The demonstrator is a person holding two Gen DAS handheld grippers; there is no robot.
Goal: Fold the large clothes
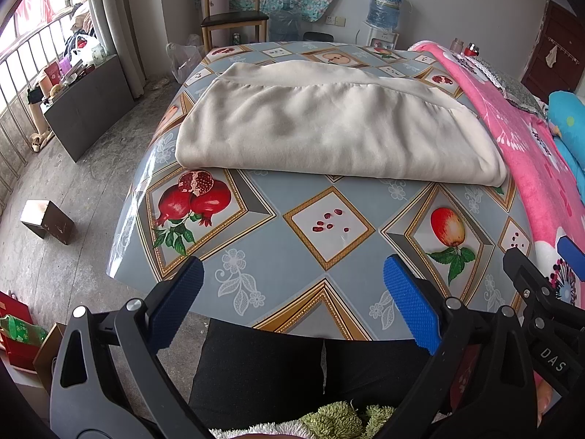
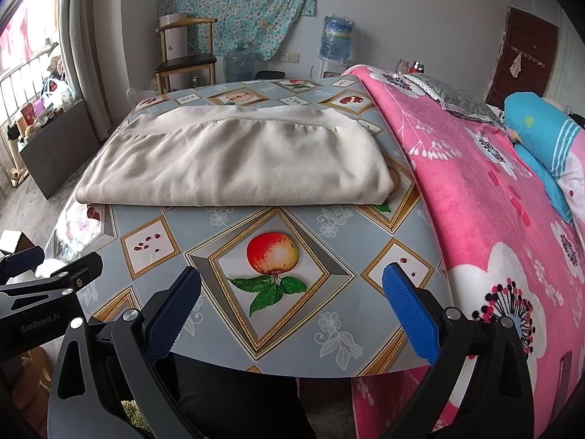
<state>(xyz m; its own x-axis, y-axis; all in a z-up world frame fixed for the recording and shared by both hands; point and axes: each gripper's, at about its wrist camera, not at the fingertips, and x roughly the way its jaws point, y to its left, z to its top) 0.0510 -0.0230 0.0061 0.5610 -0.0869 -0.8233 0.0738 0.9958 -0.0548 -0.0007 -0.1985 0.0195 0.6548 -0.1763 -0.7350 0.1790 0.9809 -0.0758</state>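
beige garment (image 1: 329, 124): folded into a broad rectangle, several layers thick, lying flat on the far half of the table (image 1: 329, 241); folded edge toward the camera, hemmed band along the far side; right corner close to the pink blanket (image 1: 526, 161), whether touching cannot be told.

same beige garment (image 2: 234, 161) in right wrist view: centred on the table (image 2: 204, 234), well apart from both tools.

left gripper (image 1: 292, 300): blue-padded fingers spread wide, nothing between them; held over the near table edge, above dark trousers (image 1: 285, 373).

right gripper (image 2: 292, 300): fingers likewise wide apart, gripping nothing; over the near edge, above the printed apple panel (image 2: 272, 252). also seen at the right margin of left wrist view as right gripper (image 1: 548, 267).

left gripper (image 2: 44, 267): black frame at the left margin of right wrist view.

tablecloth print: pomegranate panel (image 1: 193, 197), seeds, apples, on grey-blue ground.

background: wooden chair (image 1: 234, 7), water bottle (image 1: 384, 5) on dispenser, floral cloth (image 2: 237, 3) on wall, dark door (image 2: 526, 58), blue pillow (image 2: 541, 131), brown box (image 1: 47, 219) on floor.
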